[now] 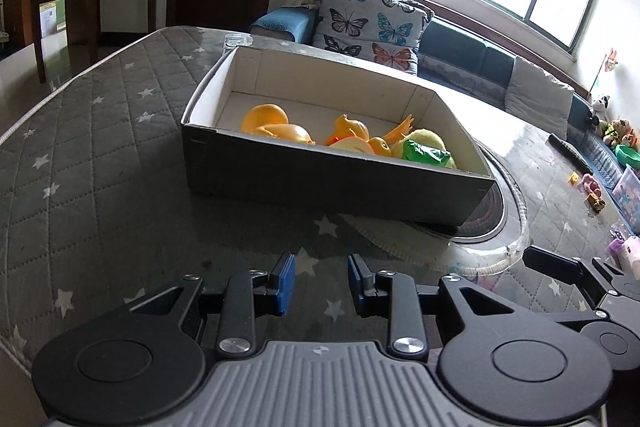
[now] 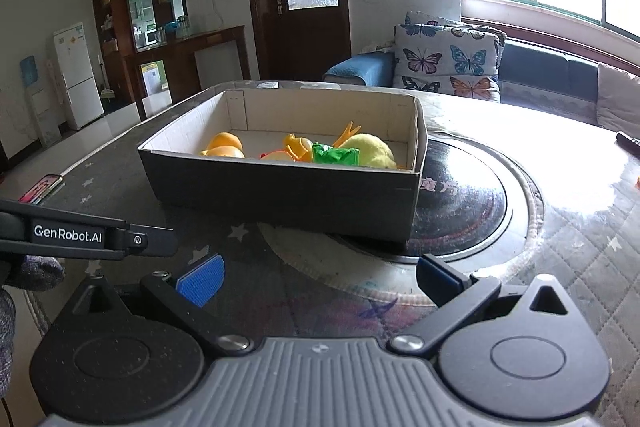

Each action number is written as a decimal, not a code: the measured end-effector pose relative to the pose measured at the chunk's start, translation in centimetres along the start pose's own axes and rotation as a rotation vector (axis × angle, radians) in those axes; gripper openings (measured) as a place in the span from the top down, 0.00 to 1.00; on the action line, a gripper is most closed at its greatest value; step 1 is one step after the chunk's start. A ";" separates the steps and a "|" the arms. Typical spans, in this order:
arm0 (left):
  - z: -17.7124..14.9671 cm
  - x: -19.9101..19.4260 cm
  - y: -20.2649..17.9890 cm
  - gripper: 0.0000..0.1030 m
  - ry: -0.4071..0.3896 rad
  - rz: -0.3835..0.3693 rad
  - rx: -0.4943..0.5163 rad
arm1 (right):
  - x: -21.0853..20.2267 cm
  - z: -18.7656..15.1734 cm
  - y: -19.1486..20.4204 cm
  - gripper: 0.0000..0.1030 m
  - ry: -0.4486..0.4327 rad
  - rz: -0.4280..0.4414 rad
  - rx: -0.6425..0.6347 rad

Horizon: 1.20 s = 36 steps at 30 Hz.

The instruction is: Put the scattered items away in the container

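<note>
My left claw (image 1: 321, 283) stands parted with nothing between its blue pads (image 1: 285, 283), and my right claw (image 2: 320, 281) is spread wider, also empty; both hover low over the bench (image 1: 100, 167) just short of the box (image 1: 328, 183). The box is the container for this task: an open cardboard tray, dark outside and white inside, resting on the quilted star-print cover with one corner overhanging the round black hotplate (image 2: 472, 203) set into the bench. Inside it lie the collected items: orange plastic toys (image 1: 276, 129) toward the left, a green crinkled wrapper (image 1: 426, 153) and a yellow plush toy (image 2: 372, 151) toward the right, all below the rim. I judge the main collecting work largely complete, since no loose item shows on the cover directly before either claw. A few small toys (image 1: 592, 191) lie near the bench's far right edge (too small to identify), and a phone (image 2: 40, 189) sits at the left edge in the right wrist view. Both claws are kept open, in my judgement, because neither has a load to carry and an open claw is ready for the next pick.
</note>
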<state>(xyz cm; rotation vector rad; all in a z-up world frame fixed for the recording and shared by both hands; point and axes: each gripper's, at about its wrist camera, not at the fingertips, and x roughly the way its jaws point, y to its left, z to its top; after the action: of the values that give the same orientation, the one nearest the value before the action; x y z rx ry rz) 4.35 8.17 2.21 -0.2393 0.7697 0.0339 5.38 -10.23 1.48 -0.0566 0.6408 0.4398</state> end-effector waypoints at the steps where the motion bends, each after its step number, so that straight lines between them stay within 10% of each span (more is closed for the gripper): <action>1: -0.1 -0.1 0.0 0.70 -0.001 0.002 0.002 | -0.1 0.0 0.0 0.00 0.000 -0.001 0.002; 36: 2.4 1.2 -0.2 0.70 -0.027 0.106 0.075 | 2.8 1.5 0.1 0.00 0.057 0.003 0.019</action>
<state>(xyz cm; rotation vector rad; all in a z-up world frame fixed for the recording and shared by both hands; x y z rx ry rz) 6.86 8.49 3.07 -0.1270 0.7542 0.1080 8.21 -8.74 1.04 -0.0505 0.7006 0.4360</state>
